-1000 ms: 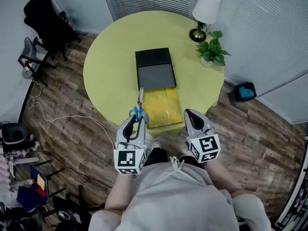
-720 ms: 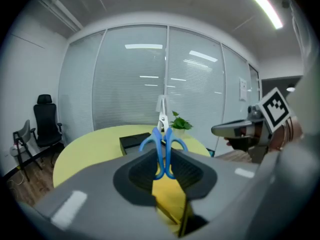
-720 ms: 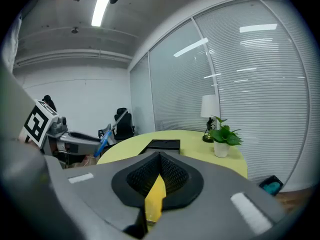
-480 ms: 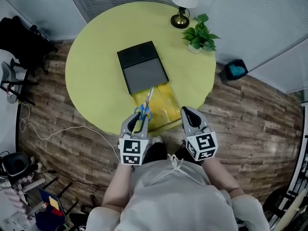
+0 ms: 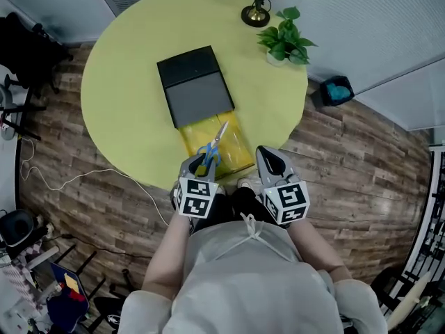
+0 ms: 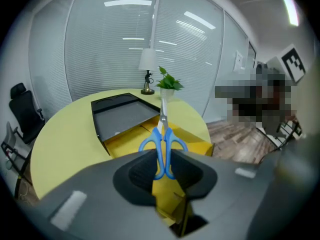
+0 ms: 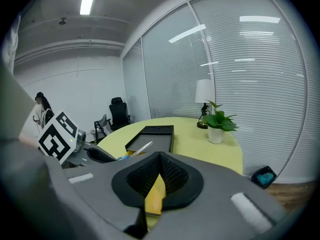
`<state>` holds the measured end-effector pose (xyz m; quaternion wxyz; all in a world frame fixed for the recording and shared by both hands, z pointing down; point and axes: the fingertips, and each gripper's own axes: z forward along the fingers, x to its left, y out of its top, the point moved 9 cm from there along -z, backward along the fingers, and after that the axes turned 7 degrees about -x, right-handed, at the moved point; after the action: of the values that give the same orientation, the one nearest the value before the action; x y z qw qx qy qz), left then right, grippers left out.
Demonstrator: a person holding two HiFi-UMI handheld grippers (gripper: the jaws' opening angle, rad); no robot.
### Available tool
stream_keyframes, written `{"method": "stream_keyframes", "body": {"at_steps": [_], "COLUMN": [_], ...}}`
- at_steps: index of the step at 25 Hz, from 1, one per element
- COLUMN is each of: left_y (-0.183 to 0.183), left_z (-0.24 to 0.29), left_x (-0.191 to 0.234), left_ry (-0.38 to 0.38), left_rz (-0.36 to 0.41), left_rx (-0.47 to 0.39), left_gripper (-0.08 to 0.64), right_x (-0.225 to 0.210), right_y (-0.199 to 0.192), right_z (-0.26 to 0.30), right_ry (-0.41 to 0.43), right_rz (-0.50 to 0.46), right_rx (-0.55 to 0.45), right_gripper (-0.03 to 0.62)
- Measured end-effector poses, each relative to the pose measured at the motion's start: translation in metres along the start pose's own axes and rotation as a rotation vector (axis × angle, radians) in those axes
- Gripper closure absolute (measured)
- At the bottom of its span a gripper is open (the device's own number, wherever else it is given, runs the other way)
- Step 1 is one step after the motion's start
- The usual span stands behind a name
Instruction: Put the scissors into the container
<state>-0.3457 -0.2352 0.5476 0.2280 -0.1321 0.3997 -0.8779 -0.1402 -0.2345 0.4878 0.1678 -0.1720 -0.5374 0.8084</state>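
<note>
Holding the scissors (image 6: 163, 133) by their handles, left gripper (image 5: 201, 161) jaws clamp; right gripper (image 5: 267, 156) jaws meet, empty.

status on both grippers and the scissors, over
Left gripper shut on scissors by the blue handles, blades pointing ahead. Right gripper shut, empty. Scissors held over yellow container, not yet in. Nothing seen blocking it.

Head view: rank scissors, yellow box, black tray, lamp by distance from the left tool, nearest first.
1. scissors: clamped in the left tool, blades pointing forward.
2. yellow box: just ahead, at the near edge of the table.
3. black tray: beyond the box, mid-table.
4. lamp: far edge, to the right.
</note>
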Motion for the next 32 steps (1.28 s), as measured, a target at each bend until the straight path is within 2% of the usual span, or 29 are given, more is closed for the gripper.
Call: {"method": "stream_keyframes", "body": {"at_steps": [5, 18, 23, 27, 32], "left_y": [-0.001, -0.004, -0.009, -0.011, -0.013], "left_z": [0.020, 0.067, 0.081, 0.088, 0.095], "left_x": [-0.001, -0.007, -0.009, -0.010, -0.013], "left_ry": [0.034, 0.053, 0.041, 0.016, -0.004], "left_rz": [-0.012, -0.016, -0.015, -0.028, 0.012], "left_rx": [0.077, 0.292, 0.397, 0.448, 0.517], "left_gripper": [0.472, 0.472, 0.472, 0.472, 0.471], "right_x": [-0.015, -0.064, -0.078, -0.085, -0.091], "right_y": [0.003, 0.013, 0.014, 0.014, 0.012], "right_z": [0.007, 0.030, 0.032, 0.030, 0.029], "right_ry": [0.038, 0.084, 0.086, 0.081, 0.074], "right_rz": [-0.004, 0.024, 0.031, 0.032, 0.032], "right_rx": [0.014, -0.003, -0.001, -0.001, 0.003], "right_gripper": [0.592, 0.592, 0.592, 0.592, 0.592]}}
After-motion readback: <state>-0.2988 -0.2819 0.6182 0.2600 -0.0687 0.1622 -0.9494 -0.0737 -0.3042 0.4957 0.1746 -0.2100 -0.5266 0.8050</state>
